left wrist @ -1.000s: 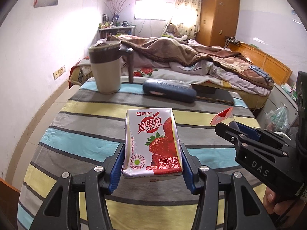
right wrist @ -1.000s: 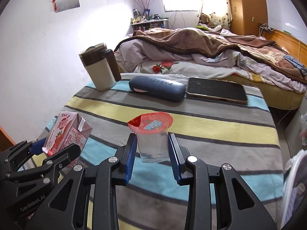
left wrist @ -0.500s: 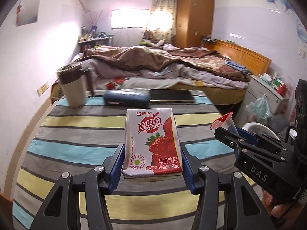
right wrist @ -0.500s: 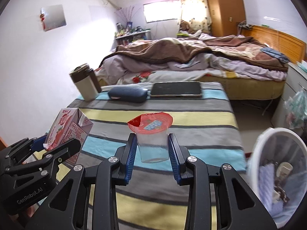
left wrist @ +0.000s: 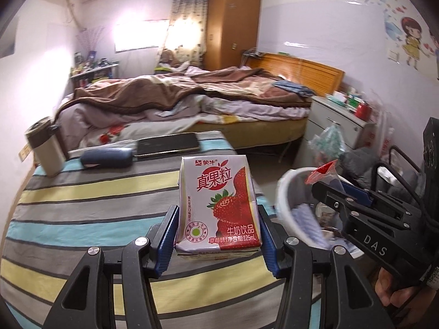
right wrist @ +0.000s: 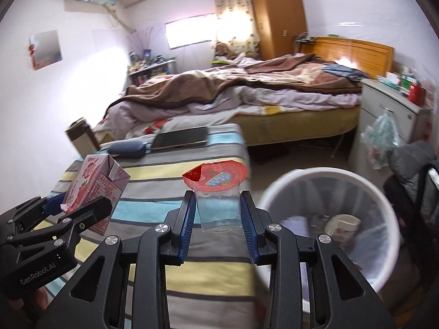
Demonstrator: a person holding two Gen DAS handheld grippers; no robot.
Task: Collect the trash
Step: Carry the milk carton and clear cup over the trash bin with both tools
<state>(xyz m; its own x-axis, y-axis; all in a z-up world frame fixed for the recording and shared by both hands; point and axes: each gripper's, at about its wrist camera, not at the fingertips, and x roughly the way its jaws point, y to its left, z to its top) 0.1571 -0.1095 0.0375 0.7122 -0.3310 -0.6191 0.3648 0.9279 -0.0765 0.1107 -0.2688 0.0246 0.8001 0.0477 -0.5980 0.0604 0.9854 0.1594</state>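
Note:
My left gripper (left wrist: 218, 233) is shut on a strawberry milk carton (left wrist: 216, 203), held upright above the striped table (left wrist: 82, 192). The carton also shows in the right wrist view (right wrist: 94, 189). My right gripper (right wrist: 219, 216) is shut on a clear plastic cup with a red peel lid (right wrist: 216, 189), held near the table's right edge. The cup's lid (left wrist: 322, 171) and the right gripper (left wrist: 343, 194) show in the left wrist view. A white trash bin (right wrist: 329, 219) with a clear liner and some trash stands on the floor right of the table, also in the left wrist view (left wrist: 296, 200).
On the table's far side stand a beige mug with a dark lid (left wrist: 45, 148), a blue glasses case (left wrist: 107, 157) and a dark tablet (left wrist: 167, 144). A bed (right wrist: 247, 96) lies behind. A white cabinet (right wrist: 389, 115) and a dark chair (right wrist: 411, 181) stand at right.
Both grippers have risen and swung right with their loads. The table has dropped lower in view and the trash bin has come closer, beside the right gripper.

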